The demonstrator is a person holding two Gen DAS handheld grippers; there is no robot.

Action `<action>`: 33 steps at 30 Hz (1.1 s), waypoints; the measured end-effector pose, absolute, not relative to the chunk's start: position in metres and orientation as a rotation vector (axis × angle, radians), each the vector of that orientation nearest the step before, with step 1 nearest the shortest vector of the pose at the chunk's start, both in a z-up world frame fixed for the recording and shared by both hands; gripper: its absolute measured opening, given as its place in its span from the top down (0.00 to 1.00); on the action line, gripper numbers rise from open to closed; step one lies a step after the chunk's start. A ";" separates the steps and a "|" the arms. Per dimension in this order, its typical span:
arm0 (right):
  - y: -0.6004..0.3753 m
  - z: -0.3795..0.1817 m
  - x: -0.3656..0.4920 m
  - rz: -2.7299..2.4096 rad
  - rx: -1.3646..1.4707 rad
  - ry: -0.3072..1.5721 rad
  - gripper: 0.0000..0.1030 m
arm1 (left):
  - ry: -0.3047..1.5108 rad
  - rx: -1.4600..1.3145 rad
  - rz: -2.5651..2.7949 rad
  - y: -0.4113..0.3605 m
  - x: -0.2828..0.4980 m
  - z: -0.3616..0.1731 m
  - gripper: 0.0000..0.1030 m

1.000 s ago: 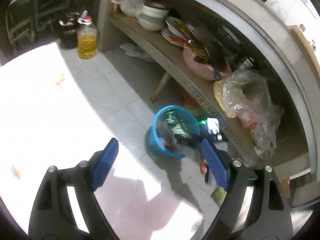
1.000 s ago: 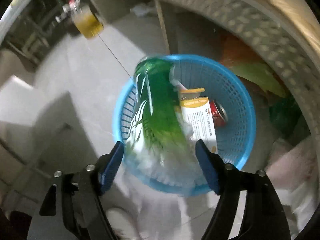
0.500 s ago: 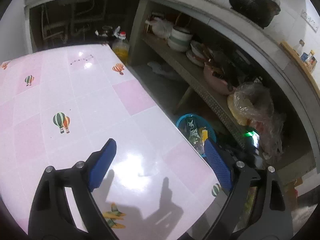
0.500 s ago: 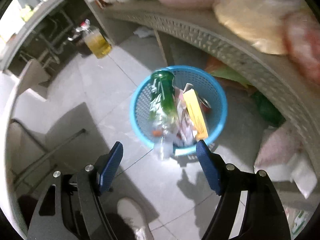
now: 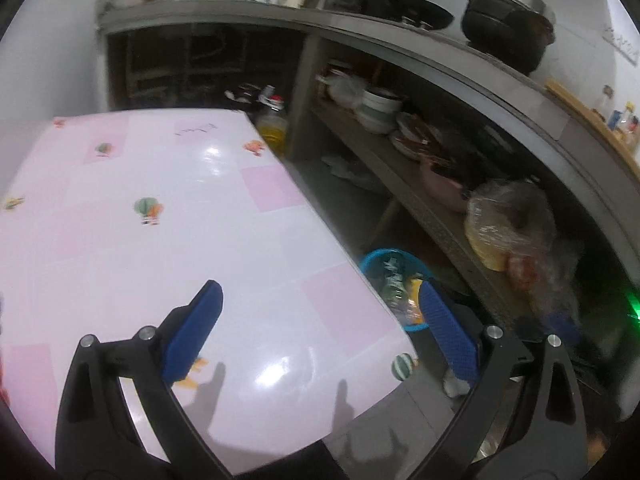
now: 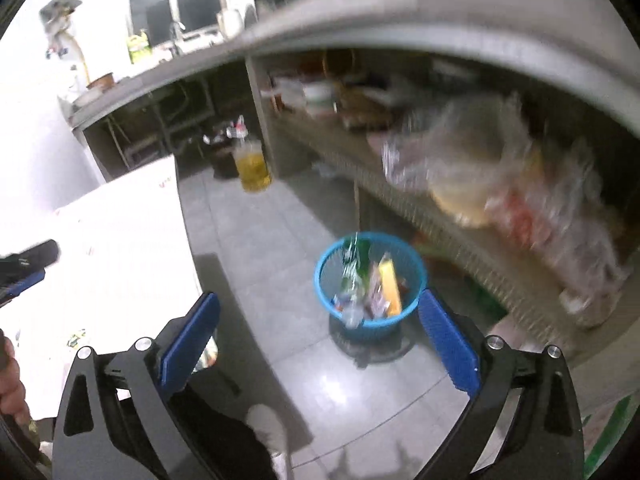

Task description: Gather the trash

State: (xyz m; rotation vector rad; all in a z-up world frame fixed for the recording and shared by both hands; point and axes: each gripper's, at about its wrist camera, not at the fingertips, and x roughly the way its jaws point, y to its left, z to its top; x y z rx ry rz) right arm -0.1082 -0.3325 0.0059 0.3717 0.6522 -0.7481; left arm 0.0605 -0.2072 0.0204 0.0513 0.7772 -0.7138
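Left wrist view: the left gripper hung over the pink tabletop, its jaws just opened wide, nothing between them.

Right wrist view: the right gripper had jaws just opened wide and empty. The blue basket of trash stood on the floor beside the shelf.

Left gripper: jaws just opened wide, nothing between them, above table's near-right corner.
Table: pink-checked top.
Basket: blue, floor, beside table's right edge, holds trash.
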 end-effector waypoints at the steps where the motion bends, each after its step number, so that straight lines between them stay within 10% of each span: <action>1: -0.325 0.013 -0.109 -0.758 0.340 0.641 0.06 | 0.750 0.075 -0.678 -0.207 0.053 0.020 0.08; 33: -0.233 0.002 -0.077 -0.681 0.133 0.820 0.06 | 0.827 0.281 -0.316 -0.148 0.030 -0.003 0.08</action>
